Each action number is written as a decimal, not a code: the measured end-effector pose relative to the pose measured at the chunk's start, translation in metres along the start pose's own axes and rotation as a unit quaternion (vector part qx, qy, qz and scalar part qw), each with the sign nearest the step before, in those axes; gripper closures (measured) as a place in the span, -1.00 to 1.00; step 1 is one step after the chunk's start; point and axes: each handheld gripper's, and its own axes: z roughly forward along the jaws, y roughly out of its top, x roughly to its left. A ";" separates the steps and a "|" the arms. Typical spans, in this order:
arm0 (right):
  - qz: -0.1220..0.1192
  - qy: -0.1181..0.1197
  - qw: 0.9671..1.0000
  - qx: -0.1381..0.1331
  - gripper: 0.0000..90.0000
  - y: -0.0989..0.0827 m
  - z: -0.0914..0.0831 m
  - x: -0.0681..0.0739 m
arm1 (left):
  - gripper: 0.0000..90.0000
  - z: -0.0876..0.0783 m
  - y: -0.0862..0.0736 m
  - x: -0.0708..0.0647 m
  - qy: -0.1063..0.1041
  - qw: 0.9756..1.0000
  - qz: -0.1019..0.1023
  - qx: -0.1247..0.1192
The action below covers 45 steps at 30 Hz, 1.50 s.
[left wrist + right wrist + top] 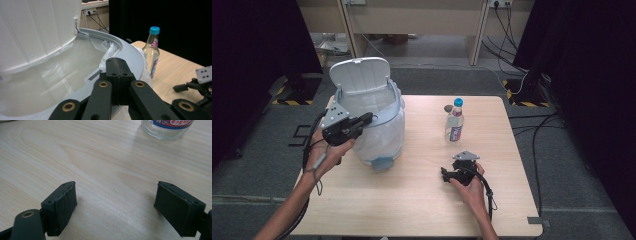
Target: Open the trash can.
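A pale bin point(382, 107) with its lid point(360, 74) raised stands on the left of the wooden table point(412, 200); a clear plastic bag point(50, 82) lines it. My left gripper point(369, 118) is over the bin's near rim point(130, 53). In the left gripper view, the left gripper point(120, 62) has its jaws pressed together with nothing visible between them. A clear bottle point(454, 121) with a blue cap stands at centre right. My right gripper point(446, 174) rests low on the table in front of it, open. In the right gripper view, bare wood lies between the right gripper point(117, 192) jaws and the bottle's base point(167, 128) is ahead.
A small round dark object point(447, 108) lies just left of the bottle. The right gripper point(200, 82) appears far right in the left gripper view. Black curtains stand on both sides, and cables point(537, 130) run over the floor to the right.
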 end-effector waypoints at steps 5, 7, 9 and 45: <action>0.000 0.001 1.000 0.001 -0.63 0.000 0.000 0.000 | 0.73 -0.001 0.005 -0.009 0.005 0.999 0.035 0.009; 0.000 0.001 1.000 0.000 -0.64 0.000 0.001 0.000 | 0.62 -0.002 0.010 -0.012 -0.015 0.999 0.034 0.019; 0.000 0.002 1.000 0.002 -0.64 0.000 0.000 0.000 | 0.53 -0.007 0.012 -0.015 -0.027 0.999 0.020 0.009; 0.000 0.002 1.000 0.003 -0.66 0.001 0.001 0.000 | -0.66 0.001 -0.166 -0.014 -0.031 0.997 -0.062 0.043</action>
